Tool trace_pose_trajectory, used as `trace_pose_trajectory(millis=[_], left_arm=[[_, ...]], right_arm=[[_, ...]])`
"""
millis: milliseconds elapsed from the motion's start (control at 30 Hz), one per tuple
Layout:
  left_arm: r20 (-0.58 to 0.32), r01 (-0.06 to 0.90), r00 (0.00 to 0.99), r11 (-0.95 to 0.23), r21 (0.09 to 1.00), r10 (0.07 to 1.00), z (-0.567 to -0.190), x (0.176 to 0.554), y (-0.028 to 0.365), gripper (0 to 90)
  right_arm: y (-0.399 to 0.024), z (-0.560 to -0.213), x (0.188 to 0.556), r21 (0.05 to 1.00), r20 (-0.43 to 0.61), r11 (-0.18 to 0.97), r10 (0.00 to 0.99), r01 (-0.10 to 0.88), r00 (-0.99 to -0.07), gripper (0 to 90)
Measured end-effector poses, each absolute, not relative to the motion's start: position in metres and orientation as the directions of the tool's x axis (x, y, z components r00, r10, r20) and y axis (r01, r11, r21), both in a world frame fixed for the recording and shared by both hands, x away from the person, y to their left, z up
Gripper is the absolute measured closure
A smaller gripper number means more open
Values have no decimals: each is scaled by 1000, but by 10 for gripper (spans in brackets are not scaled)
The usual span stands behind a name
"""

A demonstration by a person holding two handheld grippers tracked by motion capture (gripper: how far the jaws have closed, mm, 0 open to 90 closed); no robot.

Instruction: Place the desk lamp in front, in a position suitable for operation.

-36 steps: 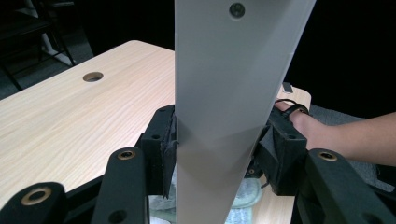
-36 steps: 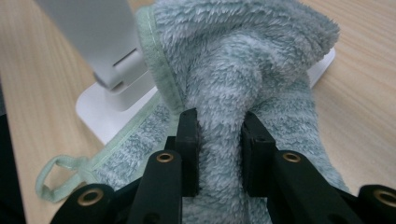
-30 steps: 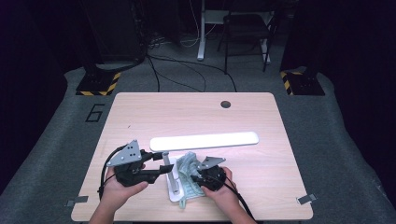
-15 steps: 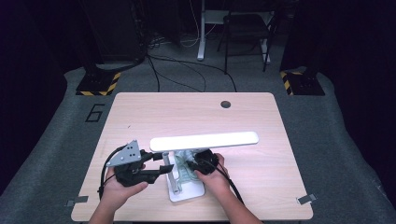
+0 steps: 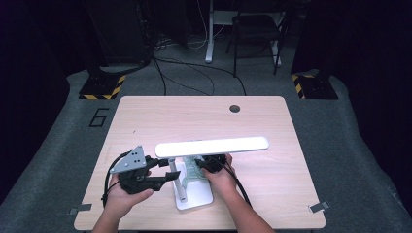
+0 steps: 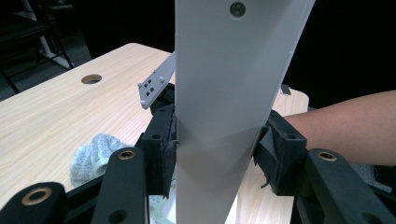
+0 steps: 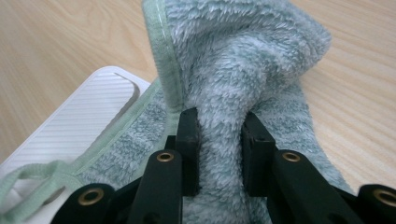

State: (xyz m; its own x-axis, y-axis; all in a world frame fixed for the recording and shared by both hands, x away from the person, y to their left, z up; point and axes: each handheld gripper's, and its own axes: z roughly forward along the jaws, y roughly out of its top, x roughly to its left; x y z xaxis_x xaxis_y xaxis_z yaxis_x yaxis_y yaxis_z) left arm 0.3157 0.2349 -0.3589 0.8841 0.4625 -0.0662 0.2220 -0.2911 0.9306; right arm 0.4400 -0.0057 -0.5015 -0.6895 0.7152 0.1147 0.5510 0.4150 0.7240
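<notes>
— Since a second ago the right gripper (image 5: 210, 164) has slid its cloth (image 5: 193, 170) leftwards over the lamp's base (image 5: 200, 196), closer to the upright post (image 5: 179, 180); the left gripper (image 5: 167, 175) has stayed where it was.

— What is each one gripping?

— Left jaws are clamped on the post, a pad pressed against each side, as the left gripper view shows. Right jaws are pinched on a bunched fold of the pale green cloth (image 7: 243, 93), with the rest spread over the ribbed white base (image 7: 88, 121).

— Why that arrangement?

— My guess: the left hand (image 5: 127, 191) steadies the lamp so the wiping cannot tip or shove it. The lamp stands near the tabletop's (image 5: 291, 145) near edge, left of centre.

— Room to move?

— Plenty on the far half and the right side; only the cable hole (image 5: 235, 108) lies there. Close in it is tight: the long lamp head (image 5: 212, 146) hangs over the cloth, and the post and left jaws block further travel leftwards. The near edge is close too, so strokes want to stay short.
</notes>
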Motion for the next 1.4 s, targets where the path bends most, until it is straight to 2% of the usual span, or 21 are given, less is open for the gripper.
trace_pose_trajectory(millis=[333, 900, 1200, 1400], left_arm=[[-56, 214, 880, -288, 933, 471, -359, 315, 235, 524], [-56, 214, 876, -283, 935, 478, -360, 315, 234, 524], [-45, 207, 875, -289, 935, 482, -360, 315, 234, 524], [-47, 207, 876, -287, 935, 480, -360, 315, 235, 524]], right_arm=[[-9, -501, 426, 728, 54, 467, 690, 501, -721, 729], [-35, -503, 356, 735, 46, 524, 594, 430, -803, 729], [-47, -503, 331, 729, 38, 557, 546, 397, -837, 731], [-55, -500, 322, 708, 76, 566, 534, 423, -842, 731]])
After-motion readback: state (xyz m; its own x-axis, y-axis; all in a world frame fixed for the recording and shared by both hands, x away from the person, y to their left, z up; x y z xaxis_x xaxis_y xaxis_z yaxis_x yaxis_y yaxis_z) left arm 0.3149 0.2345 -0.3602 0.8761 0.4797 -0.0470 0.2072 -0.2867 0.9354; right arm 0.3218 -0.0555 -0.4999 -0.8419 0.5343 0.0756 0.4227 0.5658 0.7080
